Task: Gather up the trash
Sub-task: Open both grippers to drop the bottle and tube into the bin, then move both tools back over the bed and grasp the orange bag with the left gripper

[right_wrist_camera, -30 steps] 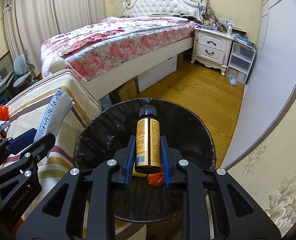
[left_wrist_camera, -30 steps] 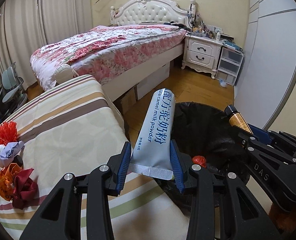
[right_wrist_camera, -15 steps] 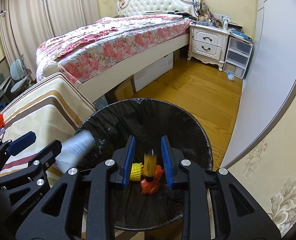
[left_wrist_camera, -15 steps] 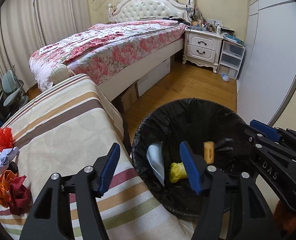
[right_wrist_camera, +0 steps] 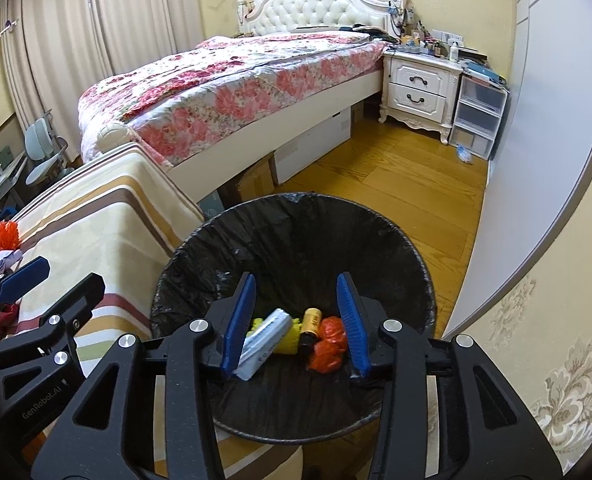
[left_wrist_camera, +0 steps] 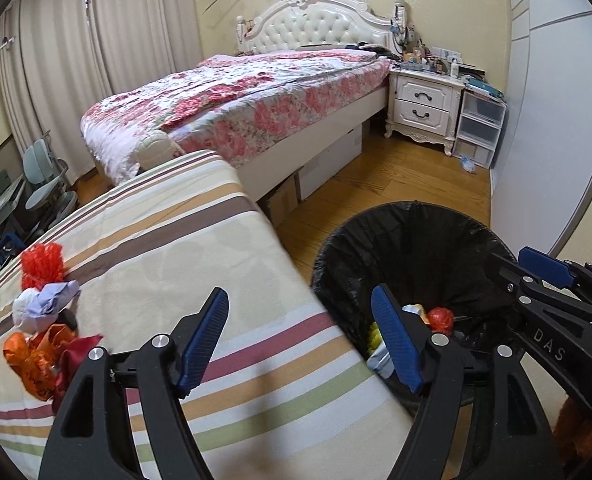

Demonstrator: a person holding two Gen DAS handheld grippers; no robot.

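A black-lined trash bin (right_wrist_camera: 296, 216) (left_wrist_camera: 408, 220) stands on the floor beside the striped bed. In it lie a pale blue milk powder pouch (right_wrist_camera: 266, 342), a small brown bottle (right_wrist_camera: 311, 326), a yellow scrap (right_wrist_camera: 286, 340) and an orange wrapper (right_wrist_camera: 328, 346). My right gripper (right_wrist_camera: 296, 320) is open and empty above the bin. My left gripper (left_wrist_camera: 302, 344) is open and empty over the bed's edge by the bin. More trash lies on the bed at the left: a red mesh (left_wrist_camera: 42, 264), a white paper wad (left_wrist_camera: 44, 306) and orange-red wrappers (left_wrist_camera: 44, 360).
The striped blanket (left_wrist_camera: 156, 260) covers the near bed. A floral-quilt bed (right_wrist_camera: 236, 80) stands behind, with boxes under it. A white nightstand (right_wrist_camera: 418, 92) and plastic drawers (right_wrist_camera: 478, 120) stand at the far wall. A white wardrobe wall (right_wrist_camera: 536, 140) runs along the right.
Both grippers opened over the bin: the pouch fell from the left and the bottle from the right, and both now lie in the bin. The left gripper has shifted left over the bed.
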